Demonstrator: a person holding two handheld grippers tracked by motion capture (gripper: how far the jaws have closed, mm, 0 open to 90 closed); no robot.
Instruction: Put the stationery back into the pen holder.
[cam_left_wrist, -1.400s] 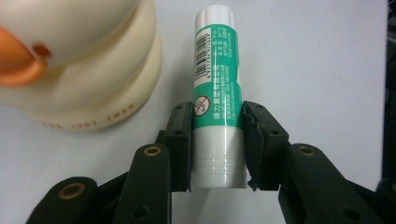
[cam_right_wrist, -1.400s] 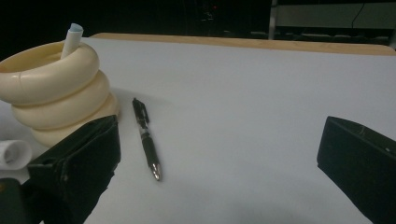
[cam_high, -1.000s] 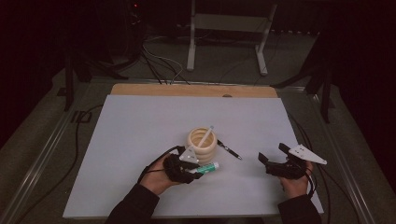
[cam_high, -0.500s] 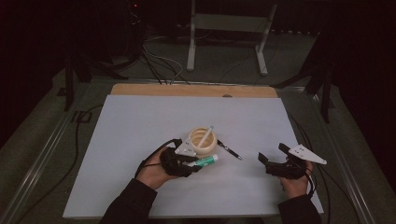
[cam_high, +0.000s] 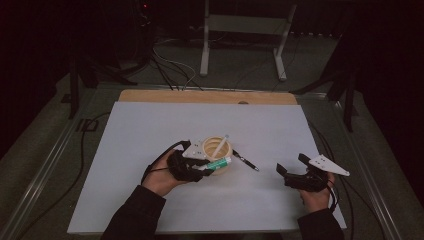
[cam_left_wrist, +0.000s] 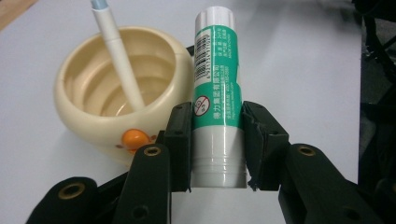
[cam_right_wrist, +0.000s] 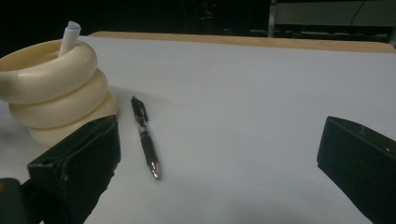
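My left gripper (cam_high: 200, 166) (cam_left_wrist: 217, 135) is shut on a green and white glue stick (cam_left_wrist: 217, 88) (cam_high: 218, 163), which it holds lifted beside the rim of a cream ringed cup (cam_high: 216, 150) (cam_left_wrist: 119, 88) (cam_right_wrist: 51, 88). A white pen (cam_left_wrist: 119, 56) (cam_high: 220, 145) leans inside the cup. On the white board right of the cup lies a black pen (cam_high: 246, 161) (cam_right_wrist: 145, 137). My right gripper (cam_high: 291, 166) (cam_right_wrist: 219, 158) rests near the board's right front, open, with nothing between its jaws.
The white board (cam_high: 150, 130) covers a wooden table whose far edge (cam_high: 200, 96) shows. A metal stand (cam_high: 240, 30) and cables (cam_high: 170, 65) lie on the dark floor beyond. A cable (cam_high: 75, 170) trails off the board's left side.
My left gripper has risen and shifted slightly left with the glue stick, now level with the cup's rim. The right gripper has stayed put.
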